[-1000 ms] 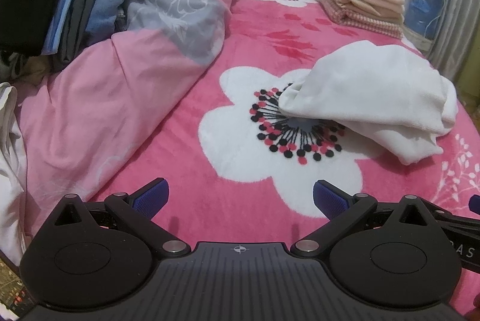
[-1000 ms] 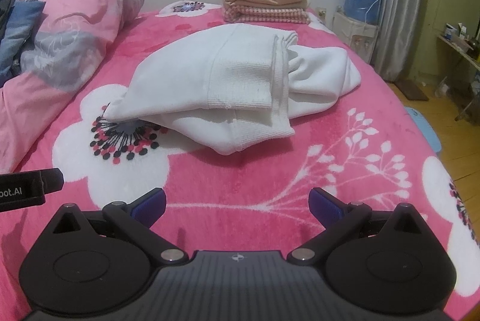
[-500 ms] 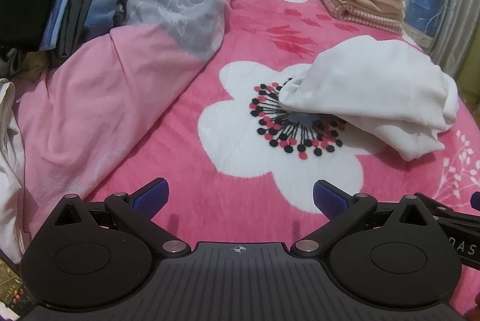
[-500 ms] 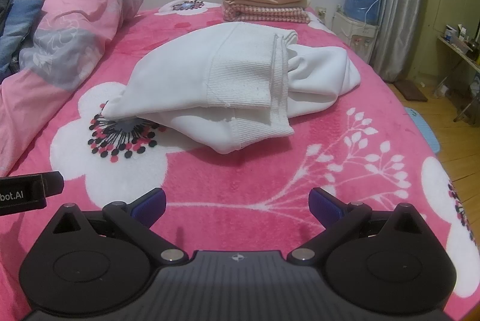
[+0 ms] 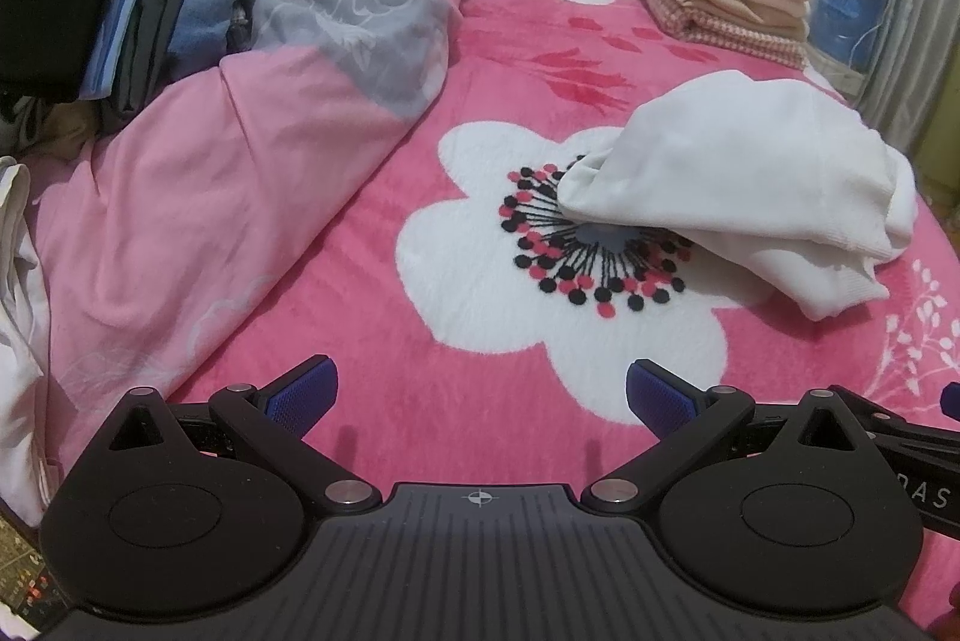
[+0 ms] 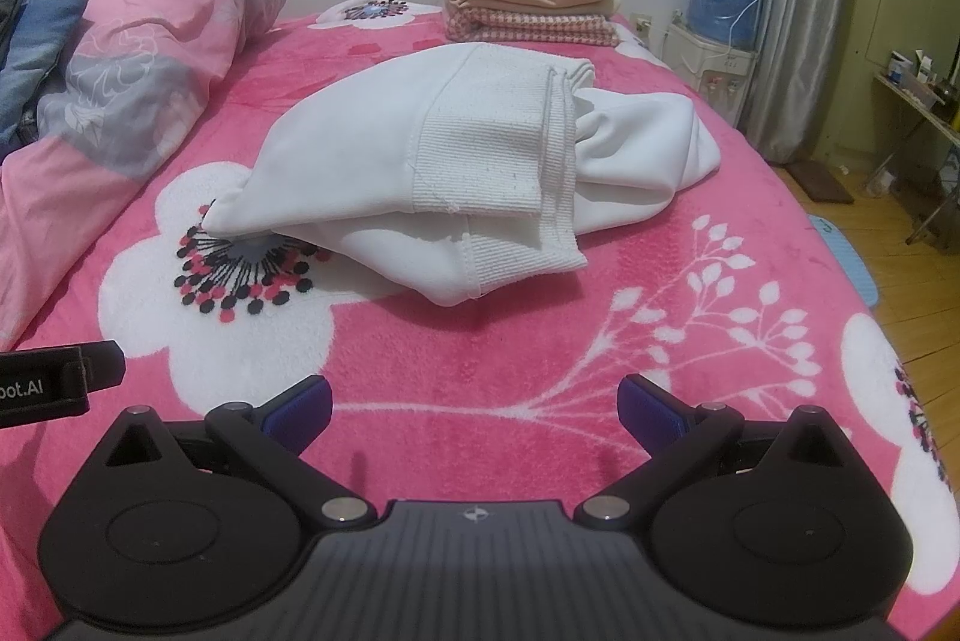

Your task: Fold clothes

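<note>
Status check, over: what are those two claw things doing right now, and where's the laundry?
Left gripper open, empty. Right gripper open, empty. White sweatshirt lies folded on the pink blanket, untouched. Nothing between grippers and it.

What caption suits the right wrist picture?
Open right gripper above a pink blanket, facing a white garment lying loosely folded.

Left gripper [image 5: 478, 392], black ribbed body with a small crosshair mark, two round discs, silver screws, angled black links, blue ridged fingers [image 5: 303, 392], right gripper [image 6: 474, 404] the same build, white lettering on each side bar
</note>
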`<state>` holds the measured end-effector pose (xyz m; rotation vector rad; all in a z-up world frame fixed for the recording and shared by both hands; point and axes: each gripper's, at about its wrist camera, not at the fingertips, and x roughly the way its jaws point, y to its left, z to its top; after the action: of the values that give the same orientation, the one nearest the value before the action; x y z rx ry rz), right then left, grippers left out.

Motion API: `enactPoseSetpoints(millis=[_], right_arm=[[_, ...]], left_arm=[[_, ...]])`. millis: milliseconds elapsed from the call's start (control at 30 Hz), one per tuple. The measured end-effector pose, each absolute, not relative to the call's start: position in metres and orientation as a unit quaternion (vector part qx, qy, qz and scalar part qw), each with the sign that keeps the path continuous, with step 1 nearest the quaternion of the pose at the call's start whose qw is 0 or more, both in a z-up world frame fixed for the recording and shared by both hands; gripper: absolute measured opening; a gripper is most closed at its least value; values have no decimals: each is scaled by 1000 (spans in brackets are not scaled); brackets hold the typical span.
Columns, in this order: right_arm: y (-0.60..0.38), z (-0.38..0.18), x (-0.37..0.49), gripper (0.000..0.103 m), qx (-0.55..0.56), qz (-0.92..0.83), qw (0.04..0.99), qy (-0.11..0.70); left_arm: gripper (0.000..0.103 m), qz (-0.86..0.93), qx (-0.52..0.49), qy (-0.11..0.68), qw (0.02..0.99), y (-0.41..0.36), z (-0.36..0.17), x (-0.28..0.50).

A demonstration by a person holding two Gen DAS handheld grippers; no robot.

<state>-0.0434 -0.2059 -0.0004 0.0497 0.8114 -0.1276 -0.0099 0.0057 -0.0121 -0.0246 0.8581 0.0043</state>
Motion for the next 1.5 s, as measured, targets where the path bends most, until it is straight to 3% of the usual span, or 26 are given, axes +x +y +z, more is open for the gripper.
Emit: enactPoseSetpoints(millis=[467,800,1100,1233,1367,1500], right_arm=[[-209,2,-43,103,28,-64,919,388],[-232,25,-47,103,36,-82,932,350],[-280,50,-14,103,66,-54,947,310],[-288,55,28,103,69,-10,952,298],[-297,51,80,100,79,14,951,300],[-307,36,125,94,101,14,937,335]], left_arm=[[103,-25,9,404,914,2,-4,-4],[103,-96,46,322,941,-13,16,16],[101,-162,80,271,945,-41,0,28],[91,-182,119,251,943,-56,-9,36],[61,-190,131,267,936,-64,-20,53],[53,-199,85,290,932,-60,-28,67]])
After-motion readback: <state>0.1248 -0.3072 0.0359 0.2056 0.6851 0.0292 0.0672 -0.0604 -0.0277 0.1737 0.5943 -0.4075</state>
